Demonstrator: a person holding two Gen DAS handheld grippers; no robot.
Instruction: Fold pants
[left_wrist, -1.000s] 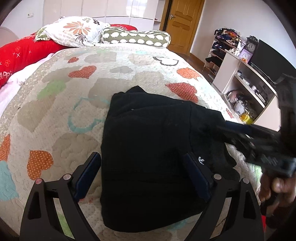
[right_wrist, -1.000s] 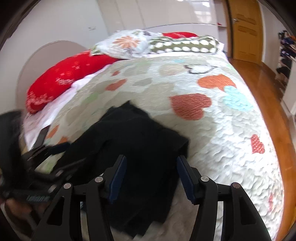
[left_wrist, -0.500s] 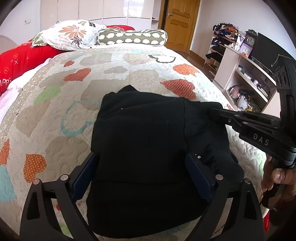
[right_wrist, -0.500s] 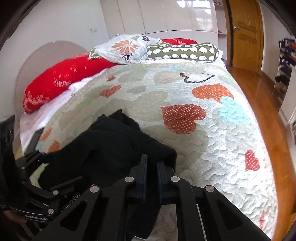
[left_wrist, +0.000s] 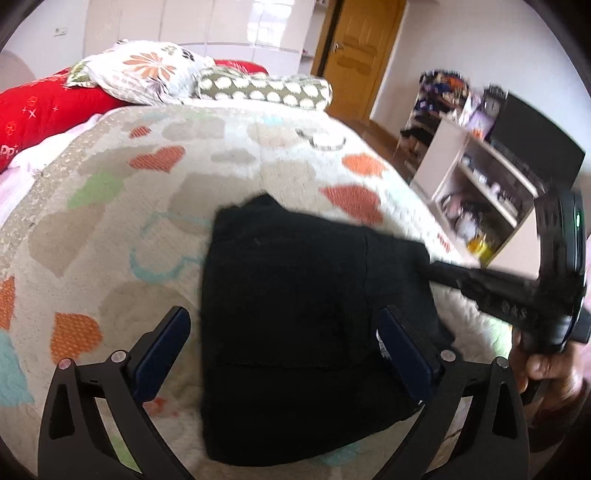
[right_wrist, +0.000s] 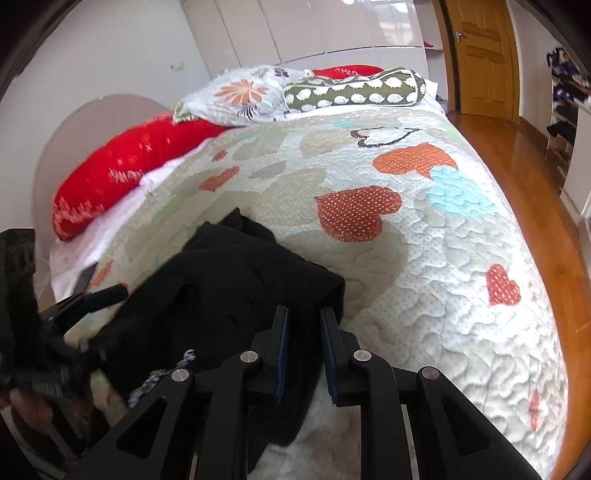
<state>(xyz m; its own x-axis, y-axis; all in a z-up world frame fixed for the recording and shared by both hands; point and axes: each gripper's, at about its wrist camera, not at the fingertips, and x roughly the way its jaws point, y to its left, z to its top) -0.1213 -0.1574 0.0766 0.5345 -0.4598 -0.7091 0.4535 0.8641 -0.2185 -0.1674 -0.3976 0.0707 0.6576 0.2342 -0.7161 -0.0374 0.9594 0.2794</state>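
Note:
The black pants (left_wrist: 295, 314) lie folded in a compact bundle on the heart-patterned quilt (left_wrist: 229, 177). My left gripper (left_wrist: 284, 332) is wide open above the bundle, one finger on each side of it. My right gripper (right_wrist: 303, 339) has its jaws close together with a narrow gap, at the bundle's right edge (right_wrist: 325, 288); some black cloth lies between the fingers. In the left wrist view the right gripper's (left_wrist: 436, 271) tip reaches the pants' right side. The pants also show in the right wrist view (right_wrist: 221, 295).
Pillows (left_wrist: 155, 74) and a red bolster (right_wrist: 122, 173) lie at the head of the bed. A shelf unit (left_wrist: 476, 177) with clutter and a dark screen stands to the right. A wooden door (right_wrist: 480, 55) and wooden floor (right_wrist: 535, 177) are beyond the bed.
My right gripper shut from open half a second ago and now shows a small gap at the pants' right edge. The left gripper stayed open and drew slightly closer over the bundle.

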